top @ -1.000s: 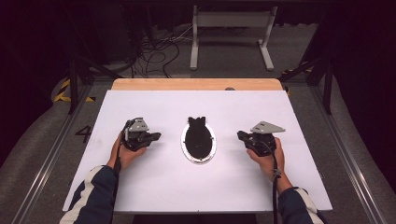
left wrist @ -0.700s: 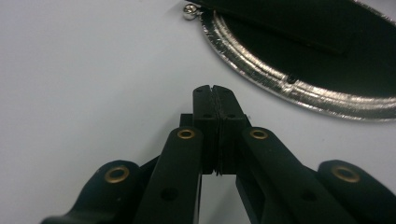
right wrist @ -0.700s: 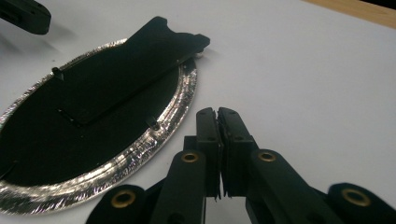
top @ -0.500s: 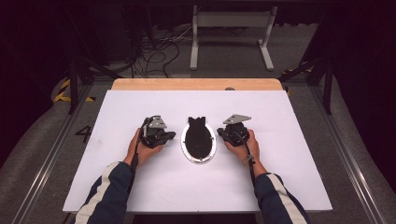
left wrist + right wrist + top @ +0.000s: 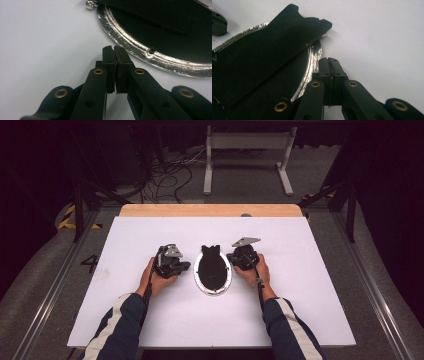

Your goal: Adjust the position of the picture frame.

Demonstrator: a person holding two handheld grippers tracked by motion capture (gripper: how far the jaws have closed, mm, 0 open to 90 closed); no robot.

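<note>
2 grippers flank the silver-rimmed oval tray (image 5: 213,289) at the white table's (image 5: 310,285) centre: left gripper (image 5: 186,267) at its 9 o'clock, right gripper (image 5: 229,257) at 2 o'clock, jaws closed, empty.

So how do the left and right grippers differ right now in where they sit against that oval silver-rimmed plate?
The left gripper sits at the plate's left rim, with bare table between its tips and the silver edge; the right gripper sits at the right rim, its tips over that edge. The right gripper carries a grey three-cornered plate standing out on top; the left one's is smaller in the high view. Both have their jaws shut on nothing.
</note>
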